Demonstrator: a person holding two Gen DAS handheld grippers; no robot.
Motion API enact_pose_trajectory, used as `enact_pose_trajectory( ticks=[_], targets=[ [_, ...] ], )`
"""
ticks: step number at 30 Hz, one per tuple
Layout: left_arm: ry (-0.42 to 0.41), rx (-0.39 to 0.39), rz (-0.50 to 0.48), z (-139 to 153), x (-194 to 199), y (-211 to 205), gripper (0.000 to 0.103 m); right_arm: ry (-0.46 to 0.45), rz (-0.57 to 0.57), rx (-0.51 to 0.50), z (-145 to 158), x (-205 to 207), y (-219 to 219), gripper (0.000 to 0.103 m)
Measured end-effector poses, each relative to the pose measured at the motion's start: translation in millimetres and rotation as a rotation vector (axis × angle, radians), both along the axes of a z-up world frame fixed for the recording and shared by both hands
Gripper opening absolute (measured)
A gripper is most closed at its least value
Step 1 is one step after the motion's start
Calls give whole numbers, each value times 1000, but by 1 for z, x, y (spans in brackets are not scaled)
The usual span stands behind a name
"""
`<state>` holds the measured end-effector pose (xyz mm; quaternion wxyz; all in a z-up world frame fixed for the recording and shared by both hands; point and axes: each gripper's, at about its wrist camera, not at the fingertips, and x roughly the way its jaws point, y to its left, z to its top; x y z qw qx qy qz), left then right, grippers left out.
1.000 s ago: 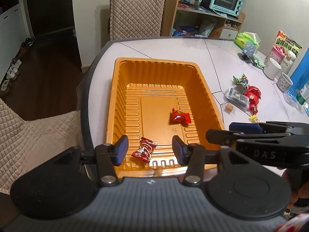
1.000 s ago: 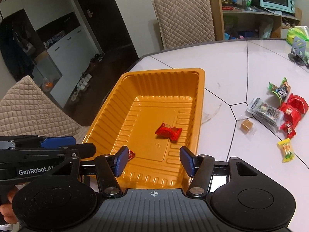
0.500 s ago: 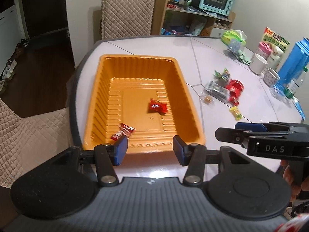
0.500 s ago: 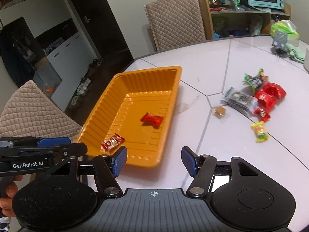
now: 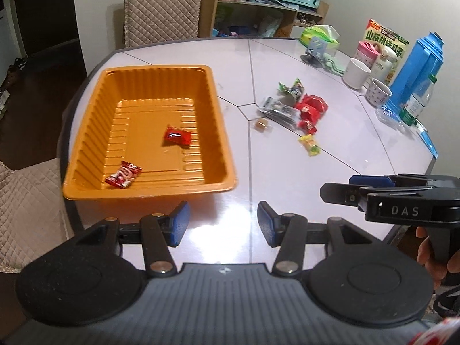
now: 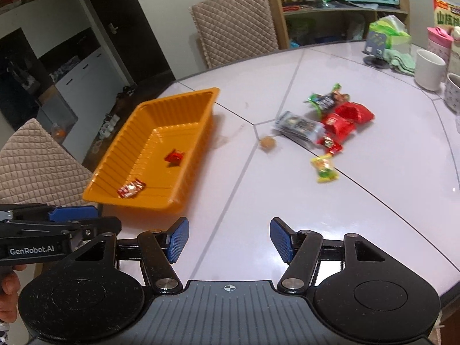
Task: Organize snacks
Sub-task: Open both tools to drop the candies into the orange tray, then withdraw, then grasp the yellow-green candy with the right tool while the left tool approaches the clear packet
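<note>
Orange tray (image 5: 86, 132) at the table's (image 5: 287, 178) left edge, holding two red candies (image 5: 177, 136) — one mid-floor, one (image 5: 123, 174) near the front wall. Right of it, well apart, a loose snack pile (image 6: 322, 128) on the tabletop. Left gripper (image 5: 222, 222) and right gripper (image 6: 228, 240) — jaws parted, nothing between them — hover over bare table in front of the tray.

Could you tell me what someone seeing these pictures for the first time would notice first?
The ribbed orange plastic tray at the table's left edge stands out, with two red-wrapped candies inside. To its right, a loose cluster of colourful snack packets lies on the white table. Both blue-padded grippers hover open and empty in the foreground.
</note>
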<state>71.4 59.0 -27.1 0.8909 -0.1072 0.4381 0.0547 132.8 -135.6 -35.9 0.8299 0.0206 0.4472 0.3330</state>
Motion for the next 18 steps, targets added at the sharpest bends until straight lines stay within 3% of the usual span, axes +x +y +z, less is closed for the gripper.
enact_pose_trajectory(
  ticks=[18],
  targets=[
    [33,12,15,-17,41,-67,48,-5,-15,-66,-24,43,-65,63]
  ],
)
